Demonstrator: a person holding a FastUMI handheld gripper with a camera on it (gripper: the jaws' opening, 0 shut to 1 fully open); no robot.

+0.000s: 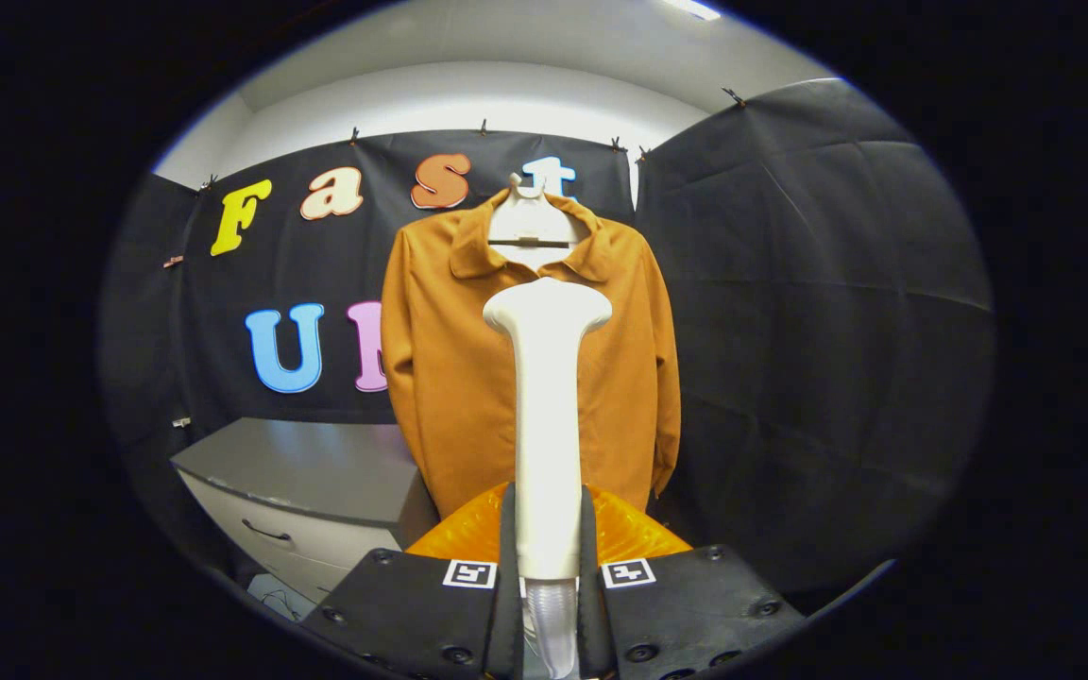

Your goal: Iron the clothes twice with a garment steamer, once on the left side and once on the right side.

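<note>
Taking the orange shirt [450,378] as the landmark, and going from the left: low and to the left of the shirt stands a grey counter [317,467] with a pale drawer front [289,548] under its top, the drawer carrying a dark curved handle [265,532]. The counter's right end runs in behind the shirt's lower left hem. Behind the shirt hangs the black cloth wall [790,312] of the booth, which goes on well to the right of the shirt as a second dark panel

The shirt itself hangs upright, front facing the camera, on a pale hanger [532,222] whose hook rises above the open collar. Its long sleeves fall straight down both sides

Straight in front of the shirt's middle stands the garment steamer [547,416], a white wand held upright; its broad head sits just below the collar and hides the centre of the shirt. A clear ribbed hose [552,623] leaves the wand's lower end

The tool [547,538] is closed on the wand's lower shaft, both fingers [507,567] pressing its sides, directly below the shirt. Just behind the fingers, between them and the shirt's hem, shows a glossy orange ribbed shape [464,534] that I cannot identify
</note>
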